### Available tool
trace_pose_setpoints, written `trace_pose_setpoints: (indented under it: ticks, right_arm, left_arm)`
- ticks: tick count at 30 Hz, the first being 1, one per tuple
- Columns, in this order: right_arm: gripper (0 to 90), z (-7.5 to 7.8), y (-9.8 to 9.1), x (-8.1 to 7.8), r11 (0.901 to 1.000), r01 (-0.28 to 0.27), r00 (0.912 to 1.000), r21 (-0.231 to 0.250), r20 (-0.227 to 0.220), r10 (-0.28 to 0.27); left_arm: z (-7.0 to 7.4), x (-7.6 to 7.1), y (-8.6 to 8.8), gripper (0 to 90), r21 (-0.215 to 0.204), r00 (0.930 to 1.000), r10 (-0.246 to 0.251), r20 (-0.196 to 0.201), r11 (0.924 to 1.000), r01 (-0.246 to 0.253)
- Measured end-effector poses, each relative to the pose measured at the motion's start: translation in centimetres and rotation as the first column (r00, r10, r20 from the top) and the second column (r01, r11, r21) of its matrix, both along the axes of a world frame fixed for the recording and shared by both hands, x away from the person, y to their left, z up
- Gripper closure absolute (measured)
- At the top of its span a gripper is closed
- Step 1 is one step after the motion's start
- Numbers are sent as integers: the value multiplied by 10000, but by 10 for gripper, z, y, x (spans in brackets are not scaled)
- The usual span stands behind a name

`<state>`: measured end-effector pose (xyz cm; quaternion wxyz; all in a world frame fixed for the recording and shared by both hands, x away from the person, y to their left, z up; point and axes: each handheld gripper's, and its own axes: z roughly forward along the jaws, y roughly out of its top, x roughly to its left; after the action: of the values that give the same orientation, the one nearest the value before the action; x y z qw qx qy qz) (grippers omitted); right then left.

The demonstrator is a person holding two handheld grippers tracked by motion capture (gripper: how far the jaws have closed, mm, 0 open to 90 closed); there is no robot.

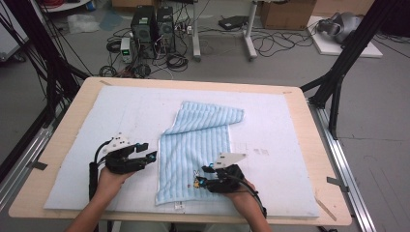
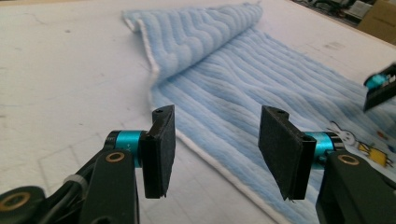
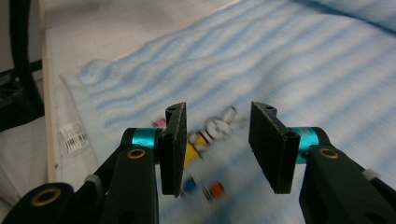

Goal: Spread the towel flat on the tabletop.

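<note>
A light blue striped towel lies flat on the white foam mat, and its far end is folded over at a slant. A small cartoon print sits near its front right corner. My left gripper hovers at the towel's left edge, open with nothing between its pads; in the left gripper view the gripper looks along the towel's white hem. My right gripper is open just above the print, its own view blurred. One tip of the right gripper shows at the far right of the left gripper view.
The mat covers most of a wooden table. A white barcode label lies at the towel's near edge. Black frame posts stand at both sides, with computer towers and cables on the floor beyond.
</note>
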<state>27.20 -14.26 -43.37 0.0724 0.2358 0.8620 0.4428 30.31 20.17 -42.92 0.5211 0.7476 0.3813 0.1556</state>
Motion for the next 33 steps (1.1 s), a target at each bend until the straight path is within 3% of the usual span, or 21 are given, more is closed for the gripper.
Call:
trace_pose_setpoints:
  ticks: [3, 6, 11, 14, 15, 17, 20, 21, 22, 23, 25, 27, 28, 31, 33]
  right_arm:
    - [573, -5, 18, 7, 9981, -255, 9996, -560, 85, 260]
    - [611, -12, 26, 17, 9940, 14, 10000, -1095, 16, -13]
    - [823, -13, 24, 20, 9962, -449, 9982, -752, -431, 418]
    - [888, -13, 22, 17, 9907, -1245, 9893, -555, -833, 1197]
    - [889, -13, 22, 15, 9848, -1676, 9804, -449, -1127, 1617]
    - [891, -13, 22, 10, 9762, -2110, 9709, -495, -1263, 2035]
    - [890, -12, 20, 6, 9687, -2433, 9612, -497, -1460, 2339]
    - [852, -12, 19, 5, 9672, -2497, 9598, -471, -1440, 2408]
    - [688, -12, 20, 5, 9690, -2434, 9621, -412, -1372, 2359]
    - [549, -11, 20, 6, 9799, -1971, 9743, -321, -1175, 1921]
    - [532, -11, 19, 10, 9929, -1132, 9907, -354, -797, 1101]
    - [558, -12, 21, 13, 9941, -368, 9993, -1023, -42, 366]
    - [583, -13, 21, 15, 9945, -219, 9997, -1022, 53, 225]
    - [766, -13, 23, 16, 9951, -400, 9992, -906, -80, 395]
    - [842, -13, 22, 14, 9948, -573, 9980, -846, -315, 548]
  left_arm:
    - [2, 6, 4, 467, -96, 9998, 202, 43, 9998, -201]
    - [3, 11, 7, 467, -188, 9996, 287, 31, 9994, -286]
    - [0, 15, 10, 467, -180, 9992, 377, -118, 9991, -379]
    - [-1, 14, 11, 468, -174, 9989, 427, -174, 9989, -430]
    - [-1, 14, 11, 468, -154, 9991, 395, -168, 9991, -398]
    - [0, 14, 11, 468, -140, 9991, 409, -129, 9991, -411]
    - [0, 14, 10, 468, -117, 9992, 377, -165, 9992, -379]
    - [0, 14, 10, 468, -112, 9992, 359, -166, 9993, -361]
    - [-1, 14, 9, 468, -117, 9991, 383, -158, 9992, -385]
    - [-1, 14, 9, 469, -115, 9991, 396, -177, 9991, -398]
    - [-2, 15, 8, 468, -84, 9991, 387, -175, 9992, -389]
    - [-3, 16, 8, 469, -83, 9991, 371, -206, 9993, -372]
    - [-3, 16, 8, 468, -62, 9991, 380, -211, 9993, -381]
    - [-3, 16, 9, 468, -32, 9989, 400, -233, 9992, -401]
    - [-4, 16, 9, 470, -19, 9989, 392, -258, 9992, -393]
